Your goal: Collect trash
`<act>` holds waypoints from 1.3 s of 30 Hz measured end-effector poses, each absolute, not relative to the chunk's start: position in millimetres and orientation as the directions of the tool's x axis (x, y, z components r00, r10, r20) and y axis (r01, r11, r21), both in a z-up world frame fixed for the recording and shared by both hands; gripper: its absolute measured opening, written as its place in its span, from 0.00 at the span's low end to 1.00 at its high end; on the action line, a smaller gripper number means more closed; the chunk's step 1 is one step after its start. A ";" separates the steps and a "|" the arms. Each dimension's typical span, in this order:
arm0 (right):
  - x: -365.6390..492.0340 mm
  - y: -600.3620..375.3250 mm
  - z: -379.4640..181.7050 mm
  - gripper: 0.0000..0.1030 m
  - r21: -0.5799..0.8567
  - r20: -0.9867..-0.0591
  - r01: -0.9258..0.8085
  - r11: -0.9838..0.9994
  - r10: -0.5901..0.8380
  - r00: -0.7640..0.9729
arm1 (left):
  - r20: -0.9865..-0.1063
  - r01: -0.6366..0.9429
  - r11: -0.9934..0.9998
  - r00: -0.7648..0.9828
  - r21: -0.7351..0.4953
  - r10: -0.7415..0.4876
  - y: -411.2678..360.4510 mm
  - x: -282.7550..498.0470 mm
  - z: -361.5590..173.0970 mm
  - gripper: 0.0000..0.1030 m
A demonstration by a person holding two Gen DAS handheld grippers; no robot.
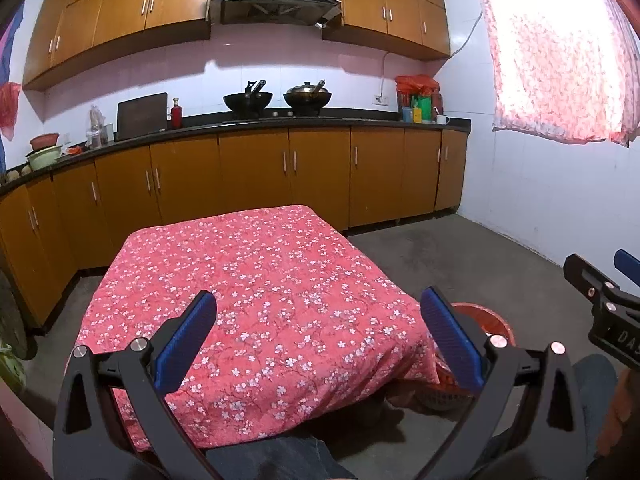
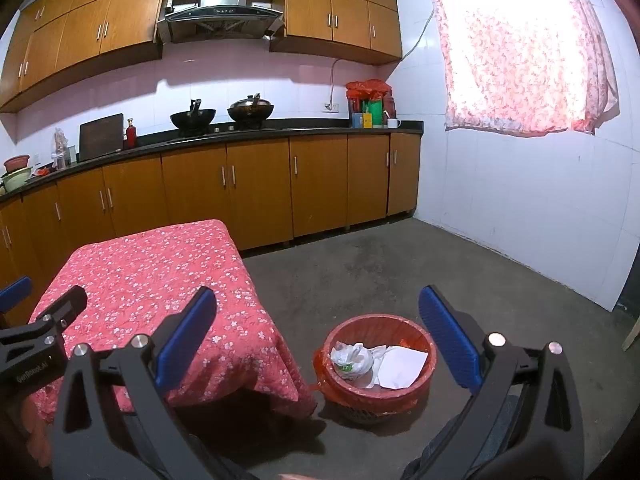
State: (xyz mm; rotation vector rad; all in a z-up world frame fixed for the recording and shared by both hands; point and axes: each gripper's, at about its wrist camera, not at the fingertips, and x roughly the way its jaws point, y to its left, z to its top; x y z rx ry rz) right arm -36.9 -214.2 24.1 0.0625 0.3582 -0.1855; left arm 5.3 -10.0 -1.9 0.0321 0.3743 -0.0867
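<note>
A red waste basket [image 2: 416,392] with a red liner stands on the floor right of the table; inside lie a crumpled white plastic bag [image 2: 350,358] and white paper [image 2: 400,366]. In the left wrist view only the basket's rim [image 1: 486,318] shows behind the right finger. My left gripper [image 1: 318,336] hangs open over the near half of the table [image 1: 256,280], which wears a red flowered cloth. My right gripper [image 2: 318,336] is open too, holding nothing, above the gap between table corner and basket. Each gripper shows at the edge of the other's view.
Wooden base cabinets [image 1: 256,172] with a dark counter run behind the table, carrying two woks [image 1: 276,100], bottles and bowls. A white tiled wall [image 2: 520,208] and curtained window [image 2: 520,48] close the right side. Grey concrete floor [image 2: 380,264] lies between table and wall.
</note>
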 end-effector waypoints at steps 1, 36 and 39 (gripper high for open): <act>-36.8 -214.3 23.9 0.96 0.028 -0.354 0.193 0.981 -0.171 0.920 | -0.366 0.090 0.996 0.927 0.015 -0.079 -10.0 4.8 -2.3 0.98; -33.2 -208.3 13.6 0.96 0.029 -0.386 0.177 0.984 -0.152 0.910 | -0.389 0.086 0.996 0.918 0.012 -0.075 -5.7 2.3 -7.0 0.98; -33.4 -207.8 13.3 0.96 0.028 -0.386 0.178 0.984 -0.153 0.910 | -0.390 0.086 0.996 0.918 0.012 -0.074 -6.2 2.0 -7.9 0.98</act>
